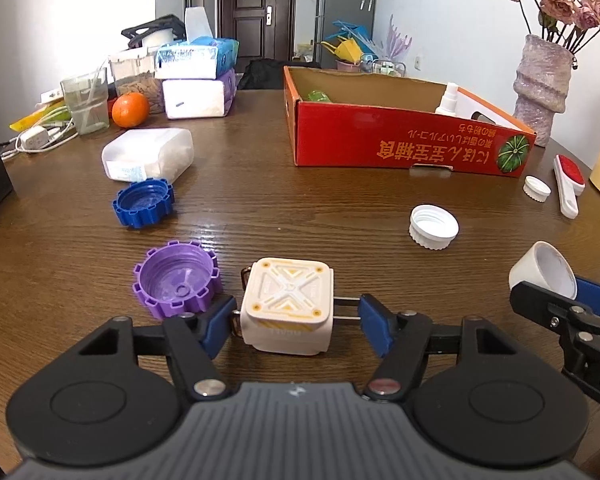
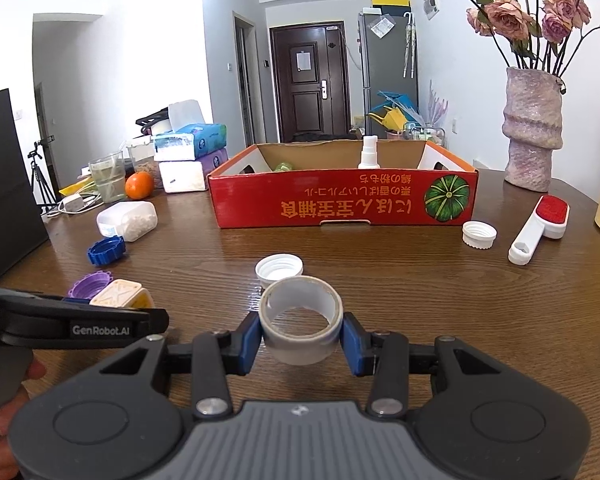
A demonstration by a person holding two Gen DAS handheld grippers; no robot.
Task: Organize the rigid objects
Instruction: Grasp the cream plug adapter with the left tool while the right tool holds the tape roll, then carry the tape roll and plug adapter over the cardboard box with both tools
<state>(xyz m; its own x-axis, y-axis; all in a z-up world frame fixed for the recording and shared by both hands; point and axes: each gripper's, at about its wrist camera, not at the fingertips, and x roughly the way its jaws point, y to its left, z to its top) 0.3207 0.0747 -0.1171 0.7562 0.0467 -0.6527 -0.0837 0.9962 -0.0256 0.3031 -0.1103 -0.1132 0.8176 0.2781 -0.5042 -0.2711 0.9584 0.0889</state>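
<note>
My left gripper (image 1: 296, 318) is open around a cream square charger block (image 1: 288, 304) that rests on the wooden table (image 1: 300, 208); the blue pads stand apart from its sides. A purple ridged cap (image 1: 176, 278) lies just left of it. My right gripper (image 2: 300, 336) is shut on a white tape roll (image 2: 302, 322), held above the table; it also shows in the left wrist view (image 1: 544, 270). The red cardboard box (image 2: 340, 204) stands open behind, holding a white spray bottle (image 2: 369, 154) and a green item (image 2: 283, 167).
A blue cap (image 1: 144, 202), a white cap (image 1: 434, 226), a smaller white cap (image 1: 537, 188), a red lint brush (image 1: 568, 180) and a white plastic container (image 1: 148, 154) lie on the table. An orange (image 1: 130, 109), a cup, tissue packs and a vase (image 1: 542, 88) stand behind.
</note>
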